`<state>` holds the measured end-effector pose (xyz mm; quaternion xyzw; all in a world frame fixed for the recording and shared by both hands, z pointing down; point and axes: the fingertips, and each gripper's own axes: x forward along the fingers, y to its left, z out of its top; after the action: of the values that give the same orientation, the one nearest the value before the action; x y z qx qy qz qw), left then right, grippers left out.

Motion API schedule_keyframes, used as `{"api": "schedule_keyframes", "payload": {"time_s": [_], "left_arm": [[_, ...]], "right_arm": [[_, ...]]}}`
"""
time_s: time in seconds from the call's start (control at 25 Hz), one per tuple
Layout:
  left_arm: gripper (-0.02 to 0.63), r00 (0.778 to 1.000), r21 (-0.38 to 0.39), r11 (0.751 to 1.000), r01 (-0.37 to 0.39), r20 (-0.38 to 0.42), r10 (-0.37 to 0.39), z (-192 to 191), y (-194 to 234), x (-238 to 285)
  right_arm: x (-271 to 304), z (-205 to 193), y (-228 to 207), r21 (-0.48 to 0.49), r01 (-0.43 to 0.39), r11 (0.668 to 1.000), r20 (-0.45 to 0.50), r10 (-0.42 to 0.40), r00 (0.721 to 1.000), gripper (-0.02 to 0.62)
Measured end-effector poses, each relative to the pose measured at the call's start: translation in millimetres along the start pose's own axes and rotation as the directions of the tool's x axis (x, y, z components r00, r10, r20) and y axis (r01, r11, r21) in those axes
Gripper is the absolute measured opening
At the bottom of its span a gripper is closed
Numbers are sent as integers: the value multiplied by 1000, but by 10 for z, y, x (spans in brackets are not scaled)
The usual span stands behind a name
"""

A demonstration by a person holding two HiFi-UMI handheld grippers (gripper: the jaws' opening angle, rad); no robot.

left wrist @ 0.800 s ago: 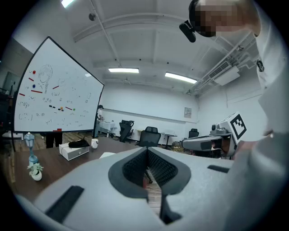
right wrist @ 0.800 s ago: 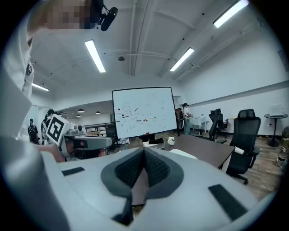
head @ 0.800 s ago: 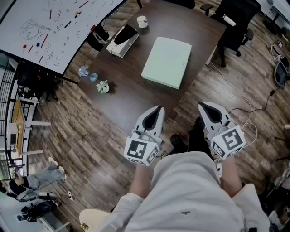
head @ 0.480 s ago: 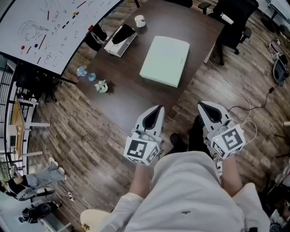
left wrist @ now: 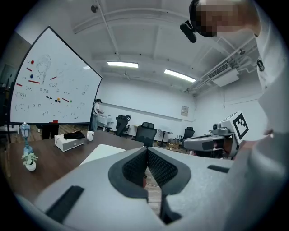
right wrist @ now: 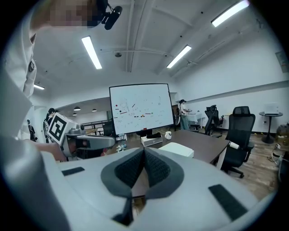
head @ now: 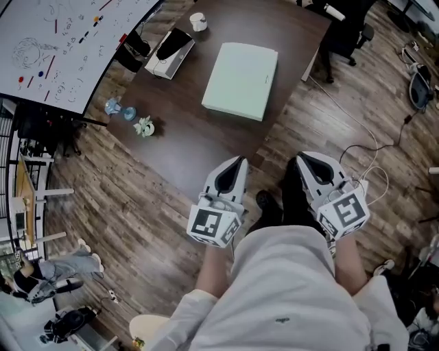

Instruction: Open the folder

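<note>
- A person in a pale shirt (head: pixel 288 288) stands on a wood-plank floor (head: pixel 151 219), a handheld gripper in each hand, both pointing forward and slightly down.
- The left gripper (head: pixel 238 164) has its jaws pressed together with nothing between them; its own view (left wrist: pixel 146 155) shows the ribbed pads meeting. From the head view, its tip sits at the near edge of the dark brown table (head: pixel 185 147).
- The right gripper (head: pixel 304 162) is likewise closed and empty, its pads meeting in its own view (right wrist: pixel 143 155). It is held over the floor just off the table's near corner, with loose cables (head: pixel 363 164) on the floor beside it.
- The folder (head: pixel 240 80), pale green and closed, lies flat on the table towards its right side, well apart from both grippers. It also shows ahead of the jaws in the left gripper view (left wrist: pixel 101 152) and the right gripper view (right wrist: pixel 178 149).
- Near the table's left edge stand a small potted plant (head: pixel 144 127) and a blue figurine (head: pixel 113 107).
- Further back sit a white box (head: pixel 161 62) with a dark object on top, and a white cup (head: pixel 197 20).
- A whiteboard (head: pixel 55 48) covered in marks stands to the left of the table; a black office chair (head: pixel 346 31) is at the far right corner.
</note>
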<state>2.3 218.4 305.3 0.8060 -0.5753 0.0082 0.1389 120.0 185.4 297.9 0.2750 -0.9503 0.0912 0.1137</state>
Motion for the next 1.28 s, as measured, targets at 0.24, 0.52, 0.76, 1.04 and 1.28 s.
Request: {"api": "schedule_keyframes", "payload": {"time_s": [0.24, 0.52, 0.76, 1.04, 1.28], "left_arm": [[3, 1000, -16, 1000, 2, -23, -2, -47, 15, 216], [3, 999, -4, 1000, -28, -38, 28, 25, 148, 541], [3, 996, 26, 997, -70, -48, 71, 181, 323, 876], [4, 989, 54, 990, -130, -57, 133, 283, 478, 1214], [3, 979, 61, 980, -189, -61, 193, 257, 589, 1401]], "right_arm": [[96, -23, -91, -12, -29, 1000, -23, 29, 999, 3], [362, -34, -384, 13, -75, 997, -46, 76, 996, 3], [681, 16, -727, 29, -132, 991, -61, 133, 989, 3], [1031, -26, -1017, 72, -232, 970, -84, 238, 968, 23], [1241, -178, -1192, 106, -298, 949, -130, 310, 942, 65]]}}
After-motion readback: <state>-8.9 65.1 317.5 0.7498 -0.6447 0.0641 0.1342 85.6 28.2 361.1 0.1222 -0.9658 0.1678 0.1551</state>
